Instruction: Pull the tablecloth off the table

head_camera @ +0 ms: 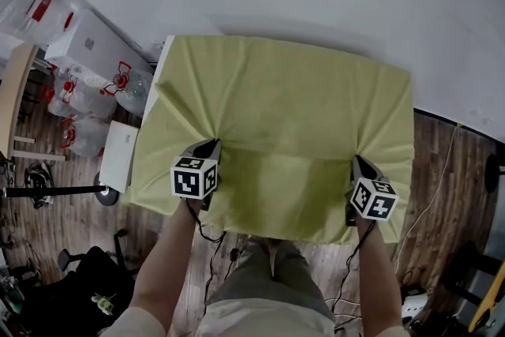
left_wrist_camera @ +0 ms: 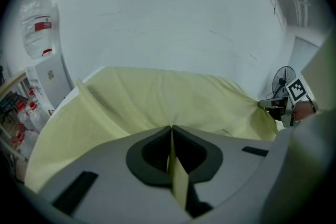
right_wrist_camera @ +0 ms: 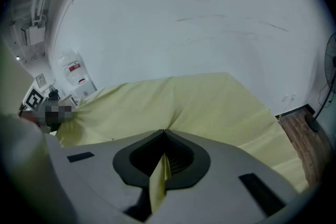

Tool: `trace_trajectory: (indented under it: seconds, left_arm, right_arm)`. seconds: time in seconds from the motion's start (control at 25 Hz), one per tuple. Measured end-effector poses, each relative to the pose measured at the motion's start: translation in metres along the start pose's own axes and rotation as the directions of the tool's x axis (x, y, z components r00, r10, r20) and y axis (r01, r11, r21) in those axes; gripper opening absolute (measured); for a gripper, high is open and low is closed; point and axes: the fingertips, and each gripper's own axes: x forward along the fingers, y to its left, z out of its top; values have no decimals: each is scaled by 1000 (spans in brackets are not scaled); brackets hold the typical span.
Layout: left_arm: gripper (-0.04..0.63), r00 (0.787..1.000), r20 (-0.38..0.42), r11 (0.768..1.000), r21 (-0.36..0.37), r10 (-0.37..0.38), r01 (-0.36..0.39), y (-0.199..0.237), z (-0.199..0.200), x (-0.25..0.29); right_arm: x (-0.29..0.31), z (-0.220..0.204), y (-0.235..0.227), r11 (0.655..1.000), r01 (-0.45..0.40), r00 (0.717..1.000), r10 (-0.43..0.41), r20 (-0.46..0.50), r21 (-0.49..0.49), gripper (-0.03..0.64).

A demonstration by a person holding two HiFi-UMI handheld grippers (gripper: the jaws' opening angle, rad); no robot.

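Cloth [head_camera: 276, 114] covered the table [head_camera: 160, 67] almost whole, so we gripped it near its front edge at two spots well apart, to draw it evenly. Left gripper [head_camera: 208, 147] and right gripper [head_camera: 357, 164] each had jaws pressed together on a pinched fold; creases fanned from both pinches.

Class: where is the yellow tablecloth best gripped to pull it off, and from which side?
Pinch folds of the tablecloth near its front edge, well apart, from the near side, as the left claw and right claw do: flat cloth, no handle.
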Motion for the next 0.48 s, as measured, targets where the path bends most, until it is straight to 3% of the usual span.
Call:
trace_trajectory:
  seconds: [0.48]
  left_arm:
    - [20,995,83,998,54,-46,41,-26,7,-78]
  right_arm:
    - [-82,16,24,997,-6,986,-7,164,80,28]
